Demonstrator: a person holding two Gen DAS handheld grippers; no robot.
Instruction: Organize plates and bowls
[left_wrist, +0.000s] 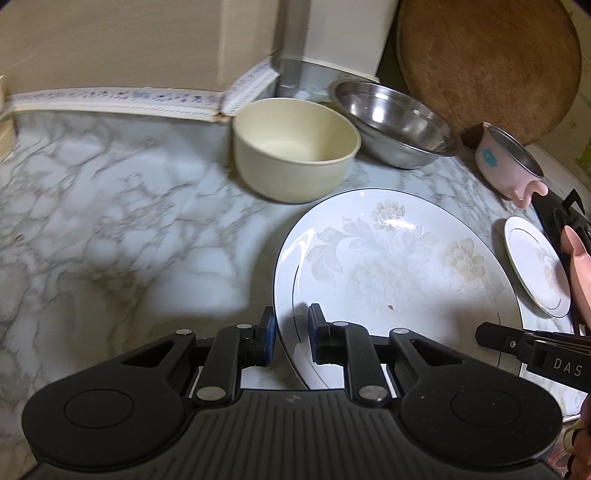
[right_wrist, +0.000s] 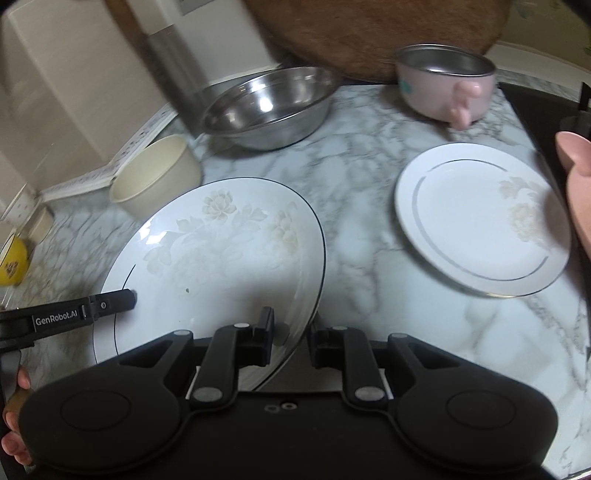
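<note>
While the large floral plate (left_wrist: 399, 266) sits between both grippers, we see the left gripper (left_wrist: 291, 338) with its jaws set either side of the plate's left rim, one pad outside and one over the plate, narrowly parted; we cannot tell whether they pinch it. The right gripper (right_wrist: 291, 341) straddles the opposite rim the same way, and again the contact is unclear. The plate looks tilted above the marble desk (left_wrist: 110, 221), though we cannot be sure it is lifted. Behind it stand the cream bowl (left_wrist: 295, 147) and, just beside that, the steel bowl (left_wrist: 395, 125). The pink cup (right_wrist: 447, 85) stands in front of the round wooden board (left_wrist: 487, 66). The small plate (right_wrist: 480, 218) lies flat to the right, well apart from the large one.
</note>
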